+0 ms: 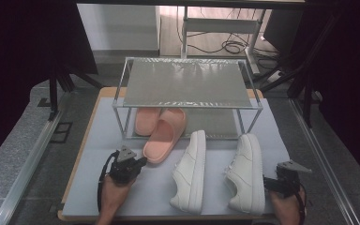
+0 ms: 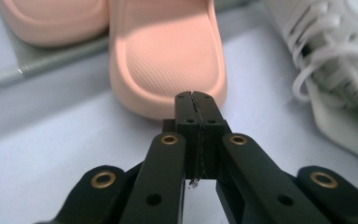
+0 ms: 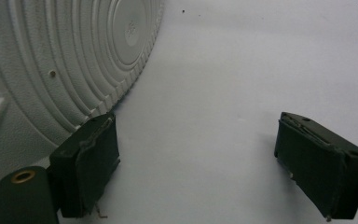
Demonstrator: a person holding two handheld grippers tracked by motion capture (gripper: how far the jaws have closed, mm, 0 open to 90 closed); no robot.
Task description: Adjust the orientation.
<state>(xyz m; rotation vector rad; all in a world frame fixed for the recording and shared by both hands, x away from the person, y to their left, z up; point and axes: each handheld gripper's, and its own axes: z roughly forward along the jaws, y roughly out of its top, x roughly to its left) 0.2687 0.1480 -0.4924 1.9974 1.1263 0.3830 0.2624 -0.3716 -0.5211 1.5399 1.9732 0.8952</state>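
The pink slipper (image 1: pixel 163 137) lies half out of the shoe rack (image 1: pixel 187 104), its toe under the rack's lower shelf beside its twin (image 1: pixel 145 121), its heel out on the white mat toward the person. Its long axis runs on a slant from the rack down toward the left hand.

The left gripper (image 1: pixel 140 162) sits right at that heel. In the left gripper view its fingers (image 2: pixel 186 109) are pressed flat together with nothing between them, the tips against or just short of the heel rim (image 2: pixel 168 105); I cannot tell whether they touch. The slipper lies straight ahead of them, lengthwise along their line, so a push would probably drive it into the rack, while a grasp would first need the fingers spread.

The right gripper (image 1: pixel 271 183) is well away from the slipper, at the near right of the mat beside the right white sneaker (image 1: pixel 246 171). Its fingers (image 3: pixel 91 165) stand spread and empty, with the ribbed sneaker sole (image 3: pixel 65 60) next to one of them. The other sneaker (image 1: pixel 190 171) lies between the two hands. The left hand is plainly nearer the slipper.
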